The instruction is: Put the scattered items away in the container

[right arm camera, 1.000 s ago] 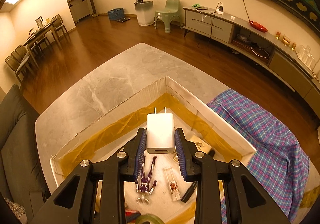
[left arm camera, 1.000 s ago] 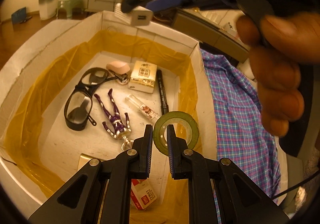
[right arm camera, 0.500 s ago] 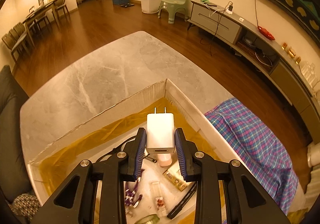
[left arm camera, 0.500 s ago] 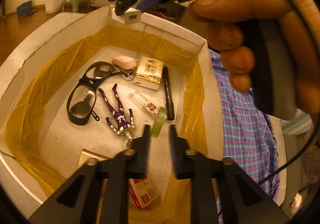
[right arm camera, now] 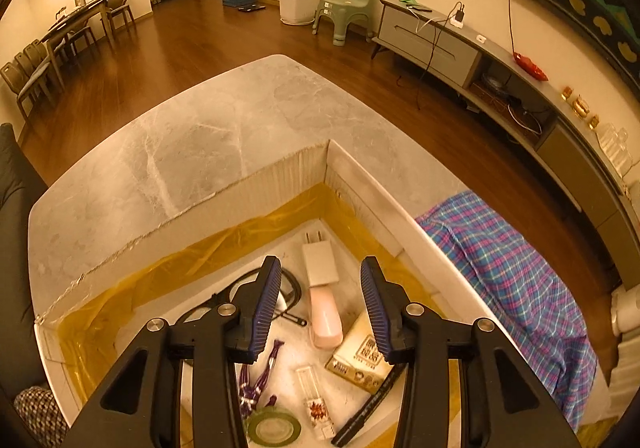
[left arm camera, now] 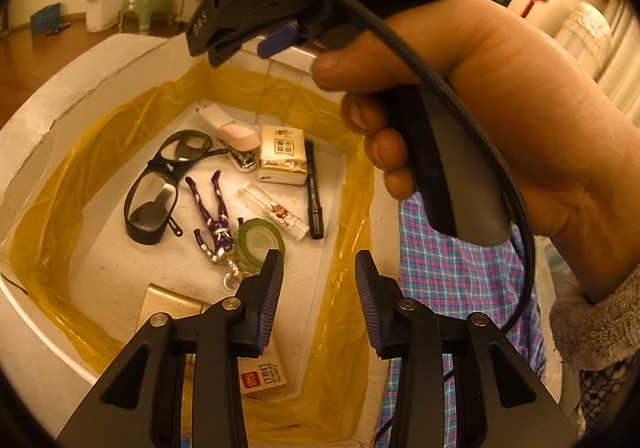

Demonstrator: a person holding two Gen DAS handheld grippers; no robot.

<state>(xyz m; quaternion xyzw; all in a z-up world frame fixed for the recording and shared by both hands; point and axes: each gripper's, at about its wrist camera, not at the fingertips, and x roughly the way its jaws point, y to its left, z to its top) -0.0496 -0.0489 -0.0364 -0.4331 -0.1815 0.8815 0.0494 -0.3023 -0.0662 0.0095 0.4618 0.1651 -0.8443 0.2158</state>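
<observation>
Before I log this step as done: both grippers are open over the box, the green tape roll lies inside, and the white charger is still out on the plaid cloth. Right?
Not quite. The white charger is not on the plaid cloth; the right wrist view shows it inside the box, beside the pink stapler. The rest holds: left gripper and right gripper are open, and the green tape roll lies inside.

Inside the white box (left arm camera: 120,59) I count eleven things, one of each: glasses (left arm camera: 160,183), purple figure (left arm camera: 214,219), green tape roll (left arm camera: 258,238), clear vial (left arm camera: 276,209), black marker (left arm camera: 313,187), tissue pack (left arm camera: 282,159), pink stapler (left arm camera: 240,139), white charger (right arm camera: 320,262), staples packet (left arm camera: 262,374), gold card (left arm camera: 168,306). Beside the box, one plaid cloth (left arm camera: 452,272).
</observation>
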